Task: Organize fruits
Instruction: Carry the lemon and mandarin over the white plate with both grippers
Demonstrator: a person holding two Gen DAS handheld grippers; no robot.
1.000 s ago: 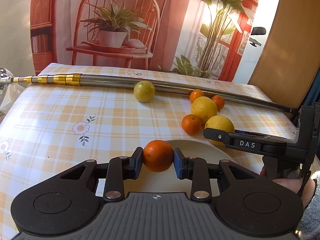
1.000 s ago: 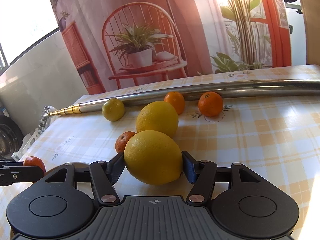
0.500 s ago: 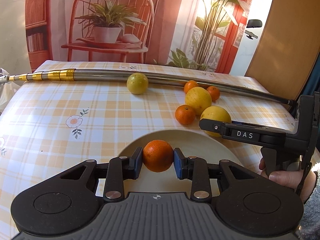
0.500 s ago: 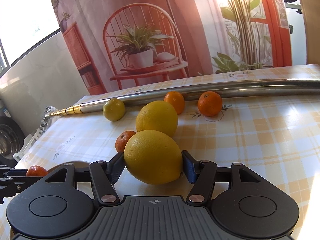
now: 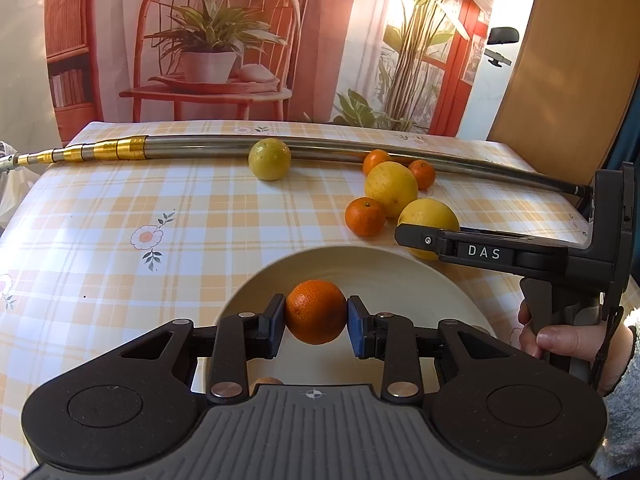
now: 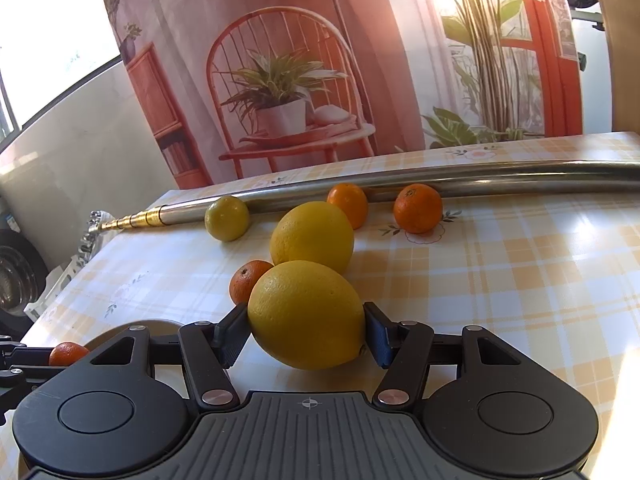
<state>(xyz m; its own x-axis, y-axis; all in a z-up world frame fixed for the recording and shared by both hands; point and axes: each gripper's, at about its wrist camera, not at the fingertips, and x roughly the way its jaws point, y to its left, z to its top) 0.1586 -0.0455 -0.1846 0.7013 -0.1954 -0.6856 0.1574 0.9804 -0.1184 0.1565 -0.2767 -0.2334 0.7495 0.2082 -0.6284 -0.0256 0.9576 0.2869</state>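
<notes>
Small orange (image 5: pixel 315 311) clamped in left gripper (image 5: pixel 315 322) above cream plate (image 5: pixel 400 280); large lemon (image 6: pixel 306 314) clamped in right gripper (image 6: pixel 306 334), near right of plate, on checked tablecloth (image 6: pixel 520 280).

Bright warm daylight, blown-out window in the right wrist view's upper left, glare patches on the checked tablecloth (image 6: pixel 520 272) at right, soft shadows under fruit, sharp focus, strong fisheye bending at edges.

Orange mandarin (image 5: pixel 315 311), cream plate (image 5: pixel 400 276), yellow lemon (image 6: pixel 306 314), orange-checked floral tablecloth (image 5: pixel 160 220).
</notes>
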